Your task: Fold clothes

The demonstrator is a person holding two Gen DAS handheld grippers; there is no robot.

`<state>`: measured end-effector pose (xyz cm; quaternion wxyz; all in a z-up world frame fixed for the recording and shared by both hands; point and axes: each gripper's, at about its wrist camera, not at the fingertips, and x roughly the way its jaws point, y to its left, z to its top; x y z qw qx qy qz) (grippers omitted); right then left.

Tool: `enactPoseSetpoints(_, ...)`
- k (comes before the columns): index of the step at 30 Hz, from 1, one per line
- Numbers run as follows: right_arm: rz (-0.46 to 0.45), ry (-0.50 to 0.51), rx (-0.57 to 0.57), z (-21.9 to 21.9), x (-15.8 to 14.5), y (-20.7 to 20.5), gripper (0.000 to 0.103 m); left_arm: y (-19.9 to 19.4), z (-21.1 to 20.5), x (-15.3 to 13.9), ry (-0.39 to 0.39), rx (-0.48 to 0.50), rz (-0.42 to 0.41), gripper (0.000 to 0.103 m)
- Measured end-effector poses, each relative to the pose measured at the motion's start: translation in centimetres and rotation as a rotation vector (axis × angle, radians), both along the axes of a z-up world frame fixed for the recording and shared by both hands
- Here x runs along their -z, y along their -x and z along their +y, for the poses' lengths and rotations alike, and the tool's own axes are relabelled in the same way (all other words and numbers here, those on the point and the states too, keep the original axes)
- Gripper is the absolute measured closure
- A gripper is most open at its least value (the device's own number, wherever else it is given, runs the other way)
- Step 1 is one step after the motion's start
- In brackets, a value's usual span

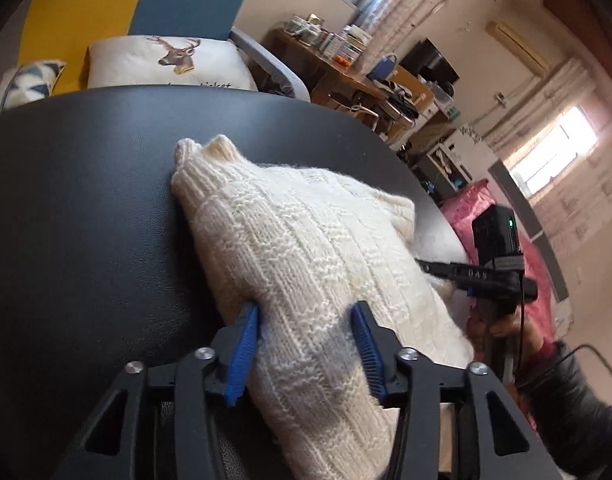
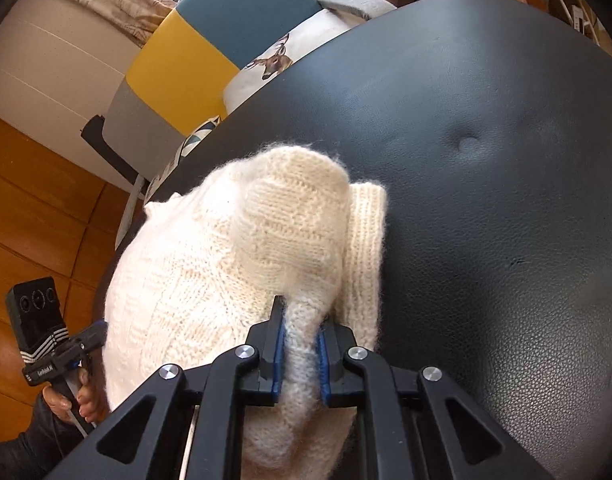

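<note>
Cream knit sweater [image 1: 306, 240] clamped between right fingers [image 2: 279, 344], bunched between half-parted left fingers [image 1: 241, 344].

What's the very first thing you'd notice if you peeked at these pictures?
A fluffy cream knitted sweater lies bunched in the middle of a round black leather table. Two black grippers with blue finger pads bite into it: the left gripper straddles a thick fold, and the right gripper pinches a narrower ridge of wool. Behind the table sits a white cushion with a deer's head.
</note>
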<state>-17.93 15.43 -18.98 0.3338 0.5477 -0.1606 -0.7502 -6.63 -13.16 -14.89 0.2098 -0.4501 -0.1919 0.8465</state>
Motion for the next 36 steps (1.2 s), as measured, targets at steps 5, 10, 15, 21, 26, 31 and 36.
enactPoseSetpoints(5,0.002,0.024,-0.151,-4.6,-0.3,-2.8,0.091,-3.8,-3.2,-0.9,0.104,-0.023,-0.021,0.065)
enactPoseSetpoints(10,0.115,0.001,-0.258,-9.9,-2.6,-6.5,0.092,-8.7,-8.0,-4.1,0.195,-0.166,0.038,0.065)
enactPoseSetpoints(15,0.238,0.023,-0.151,-8.7,-6.0,-7.9,0.092,-10.0,-7.5,-7.6,0.21,-0.159,0.159,0.062)
enactPoseSetpoints(21,-0.006,0.07,0.037,-4.2,1.2,-7.3,0.092,-6.8,-0.1,-4.4,0.328,0.067,0.138,0.062)
enactPoseSetpoints(26,0.05,0.002,-0.035,-4.9,-0.2,-7.8,0.077,-5.2,2.9,-1.5,0.435,0.132,0.093,0.06)
enactPoseSetpoints(31,0.136,-0.029,-0.12,-5.1,-2.3,-9.9,0.075,-5.2,2.8,-2.6,0.396,0.119,0.111,0.059)
enactPoseSetpoints(36,0.222,-0.06,-0.205,-5.3,-4.4,-12.1,0.075,-6.0,3.2,-3.1,0.399,0.108,0.15,0.059)
